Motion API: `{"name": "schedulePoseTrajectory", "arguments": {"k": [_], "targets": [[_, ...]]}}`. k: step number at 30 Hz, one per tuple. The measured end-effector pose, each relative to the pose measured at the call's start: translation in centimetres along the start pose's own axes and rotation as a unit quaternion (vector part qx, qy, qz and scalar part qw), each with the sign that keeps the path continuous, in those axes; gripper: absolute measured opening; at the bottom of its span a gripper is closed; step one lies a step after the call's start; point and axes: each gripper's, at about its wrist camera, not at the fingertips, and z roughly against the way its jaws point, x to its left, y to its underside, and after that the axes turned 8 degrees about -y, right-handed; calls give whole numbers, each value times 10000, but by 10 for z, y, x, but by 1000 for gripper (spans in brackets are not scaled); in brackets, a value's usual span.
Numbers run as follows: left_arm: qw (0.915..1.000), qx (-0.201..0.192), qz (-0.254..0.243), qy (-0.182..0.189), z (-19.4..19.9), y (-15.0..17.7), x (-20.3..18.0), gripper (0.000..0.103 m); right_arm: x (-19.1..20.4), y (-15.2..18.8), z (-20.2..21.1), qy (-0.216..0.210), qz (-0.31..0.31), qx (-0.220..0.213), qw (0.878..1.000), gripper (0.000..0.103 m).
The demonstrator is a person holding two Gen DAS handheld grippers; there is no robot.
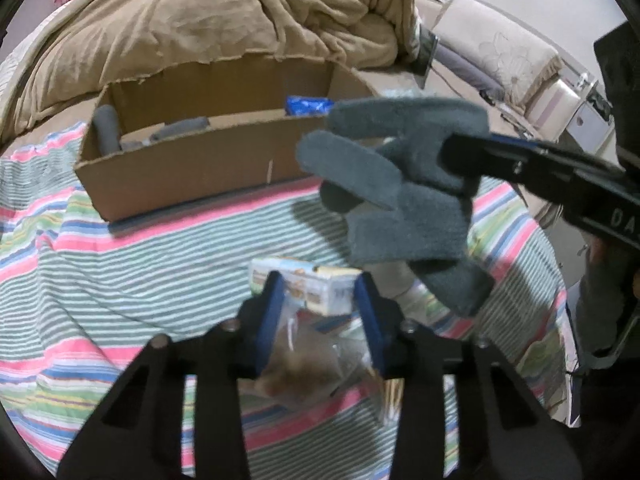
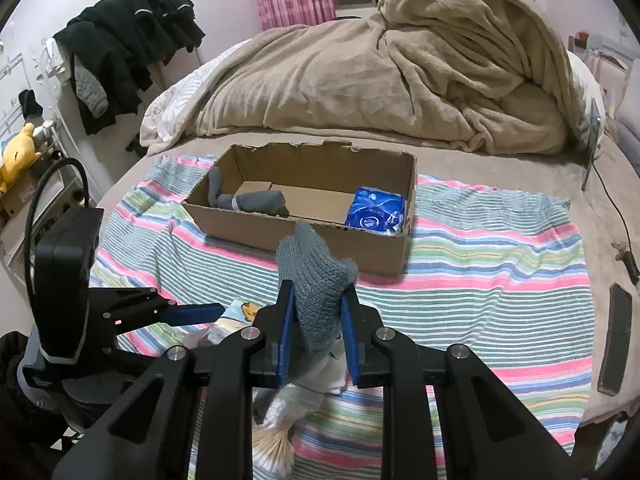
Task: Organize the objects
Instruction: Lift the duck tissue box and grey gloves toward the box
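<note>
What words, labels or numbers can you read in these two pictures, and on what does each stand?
"DA": white letters on the right gripper's black body, cut off at the picture's edge.
Small printed box in the left gripper: print blurred, unreadable.
Blue packet in the cardboard box: print too small to read.

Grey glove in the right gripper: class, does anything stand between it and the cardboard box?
Nothing visible does. The glove hangs in the right gripper above the striped cloth, and only bare cloth lies before the box, whose top is open.
</note>
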Motion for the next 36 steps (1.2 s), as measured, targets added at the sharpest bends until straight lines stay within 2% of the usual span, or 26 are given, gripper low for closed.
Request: {"name": "schedulePoseTrajectory", "arguments": {"k": [5, 7, 9, 11, 12, 16, 18, 21, 26, 30, 32, 35, 36], "targets": [[9999, 20, 123, 75, 1, -2, 10, 31, 1, 0, 0, 0, 5, -9, 10000, 23], [9995, 0, 307, -64, 2, -3, 23, 37, 1, 0, 1, -7, 6, -7, 10000, 23], [9988, 115, 426, -189, 3, -2, 30, 49, 2, 0, 0, -20, 6, 0, 10000, 23], [9977, 221, 485, -409, 5, -1, 34, 67, 2, 0, 0, -30, 4, 4, 10000, 23], [9970, 227, 478, -571, 7, 1, 34, 70, 2, 0, 0, -39, 0, 1, 10000, 23], [9945, 210, 342, -967, 17, 1, 34, 72, 1, 1, 0, -64, -24, -19, 10000, 23], [9951, 120, 182, -959, 24, -2, 24, 81, -1, 1, 1, -69, -38, -29, 10000, 23], [9953, 70, -53, -965, 23, -9, 7, 81, -6, 1, 3, -71, -81, -68, 9999, 23], [9926, 247, -569, -1047, 5, -10, -27, 82, -18, 4, 12, -63, -183, -166, 9997, 23], [9881, 566, -699, -1246, -22, -8, -34, 81, -31, 8, 19, -42, -280, -238, 9993, 23], [9828, 773, -860, -1442, -37, -5, -35, 81, -36, 8, 22, -53, -325, -278, 9991, 23], [9773, 870, -1015, -1644, -47, 0, -33, 81, -44, 9, 25, -69, -391, -342, 9986, 23], [9776, 844, -990, -1653, -47, 0, -30, 77, -46, 10, 26, -82, -416, -360, 9985, 23]]}}
